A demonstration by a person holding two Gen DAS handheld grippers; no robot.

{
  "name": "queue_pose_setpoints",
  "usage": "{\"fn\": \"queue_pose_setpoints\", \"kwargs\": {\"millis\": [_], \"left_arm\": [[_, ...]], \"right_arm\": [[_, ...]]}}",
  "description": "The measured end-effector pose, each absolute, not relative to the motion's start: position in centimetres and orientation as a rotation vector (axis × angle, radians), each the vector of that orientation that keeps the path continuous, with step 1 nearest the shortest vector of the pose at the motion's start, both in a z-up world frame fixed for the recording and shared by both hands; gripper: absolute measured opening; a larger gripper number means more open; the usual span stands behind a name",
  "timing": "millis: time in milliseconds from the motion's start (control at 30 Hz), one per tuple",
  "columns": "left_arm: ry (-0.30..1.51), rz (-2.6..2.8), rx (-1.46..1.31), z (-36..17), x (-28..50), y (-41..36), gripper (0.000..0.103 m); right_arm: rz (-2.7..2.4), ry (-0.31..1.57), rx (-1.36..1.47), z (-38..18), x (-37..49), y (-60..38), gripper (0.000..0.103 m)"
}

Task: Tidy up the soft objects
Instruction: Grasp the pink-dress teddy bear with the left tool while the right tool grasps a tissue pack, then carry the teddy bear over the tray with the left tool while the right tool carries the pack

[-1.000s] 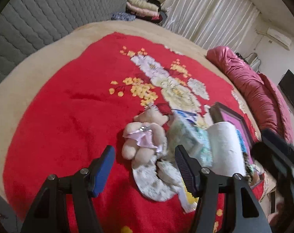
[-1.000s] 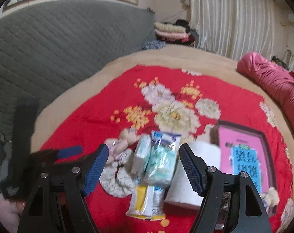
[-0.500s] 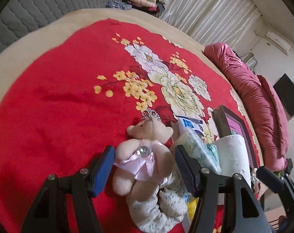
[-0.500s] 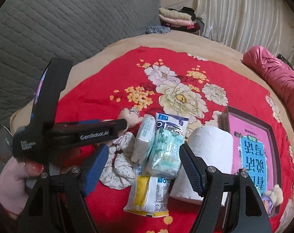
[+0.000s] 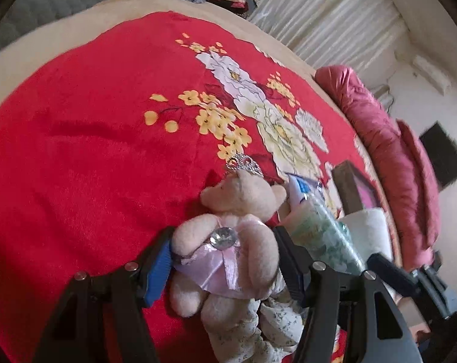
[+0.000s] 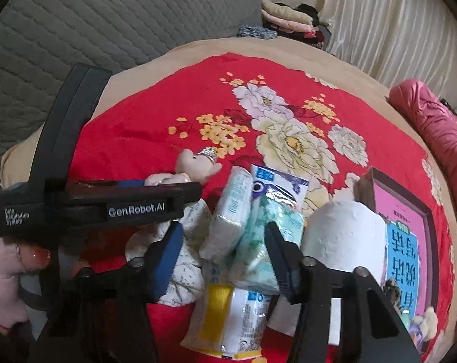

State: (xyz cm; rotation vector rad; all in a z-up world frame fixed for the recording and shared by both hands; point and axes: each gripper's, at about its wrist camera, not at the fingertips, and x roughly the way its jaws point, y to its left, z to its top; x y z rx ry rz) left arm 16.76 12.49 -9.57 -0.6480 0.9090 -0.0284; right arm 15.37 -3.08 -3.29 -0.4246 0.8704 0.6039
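Note:
A pale teddy bear [image 5: 228, 251] in a pink skirt, with a small crown, lies on the red flowered blanket [image 5: 92, 151]. My left gripper [image 5: 222, 233] straddles its body and its jaws are closing; the pads sit close against the bear's arms without squeezing it. In the right wrist view the bear's head [image 6: 198, 163] shows behind the left gripper's black body [image 6: 122, 205]. My right gripper [image 6: 223, 227] is closing over two green-and-white tissue packs [image 6: 228, 211]. Its right pad is against one pack, and its left pad rests over a floral cloth [image 6: 183, 266].
A white paper roll [image 6: 340, 236] stands right of the packs, beside a pink framed picture [image 6: 403, 236]. A yellow-and-white pack [image 6: 228, 317] lies nearest. A rolled pink quilt [image 6: 440, 127] borders the bed's right side, and a grey quilted headboard [image 6: 107, 30] the left. A person's hand [image 6: 4, 266] holds the left gripper.
Both grippers have come down and closer to the pile. The bear now sits between the left jaws. The right jaws have narrowed around the tissue packs.

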Motion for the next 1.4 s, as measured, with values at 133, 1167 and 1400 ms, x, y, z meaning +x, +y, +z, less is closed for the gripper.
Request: {"fn": "queue_pose_setpoints", "kwargs": {"millis": [133, 1167, 1400], "left_arm": [[0.883, -0.044, -0.727, -10.1, 16.5, 13.7, 0.056], [0.778, 0.097, -0.605, -7.6, 14.3, 13.9, 0.037], [0.770, 0.118, -0.538, -5.6, 12.3, 12.7, 0.037]], "right_arm": [[0.617, 0.883, -0.428, -3.8, 15.9, -2.2, 0.052], [0.630, 0.914, -0.156, -1.2, 16.0, -7.5, 0.021], [0.617, 0.910, -0.121, -0.2, 15.6, -9.2, 0.021]]}}
